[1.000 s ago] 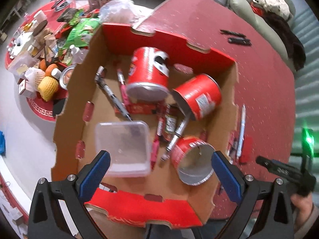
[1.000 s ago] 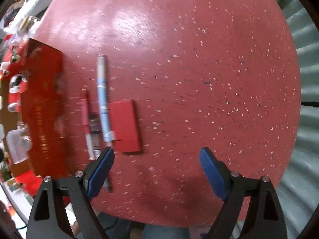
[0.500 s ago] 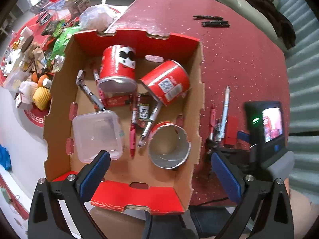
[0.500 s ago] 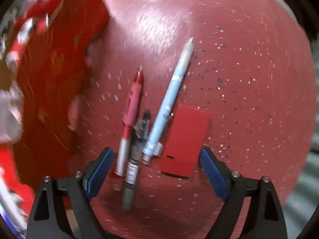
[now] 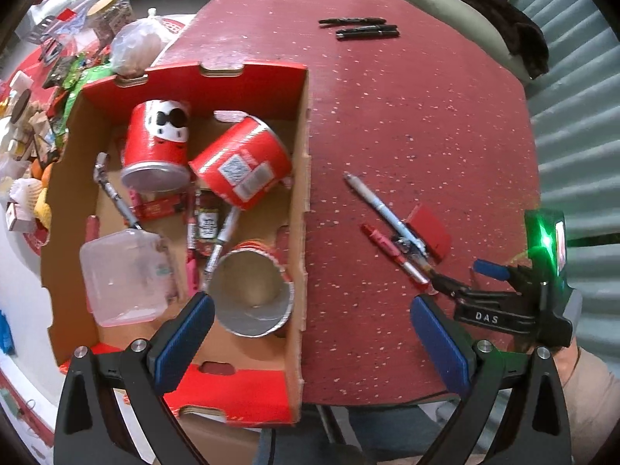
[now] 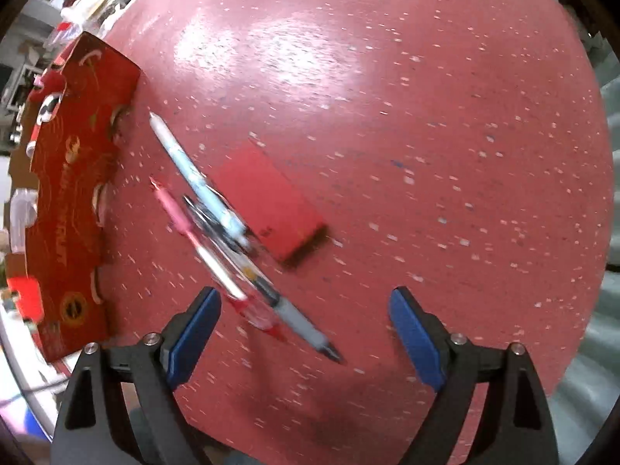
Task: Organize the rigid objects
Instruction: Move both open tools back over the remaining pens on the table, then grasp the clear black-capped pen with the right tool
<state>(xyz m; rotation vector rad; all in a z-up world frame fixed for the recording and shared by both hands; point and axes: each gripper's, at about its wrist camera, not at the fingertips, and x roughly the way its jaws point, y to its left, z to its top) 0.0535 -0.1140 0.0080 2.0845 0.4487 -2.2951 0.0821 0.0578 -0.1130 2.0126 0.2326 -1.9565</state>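
A red cardboard box (image 5: 306,178) on the red table holds three red cans (image 5: 242,166), a clear plastic tub (image 5: 124,277) and several pens. Right of the box lie a light-blue pen (image 6: 193,176), a pink-red pen (image 6: 193,232), a clear grey-grip pen (image 6: 279,306) and a small red flat box (image 6: 267,209). My right gripper (image 6: 306,329) is open just above the pens' near ends; it also shows in the left wrist view (image 5: 461,275). My left gripper (image 5: 310,333) is open and empty above the box's near right corner.
Two black pens (image 5: 364,27) lie at the table's far side. The box's outer wall (image 6: 66,201) stands left of the loose pens. A cluttered round table (image 5: 38,108) with food packets is left of the box. A sofa with clothes (image 5: 488,19) stands beyond the table.
My left gripper view has shifted right, so the loose pens show fully. The right gripper has swung round, and the pens now lie diagonally between its fingers.
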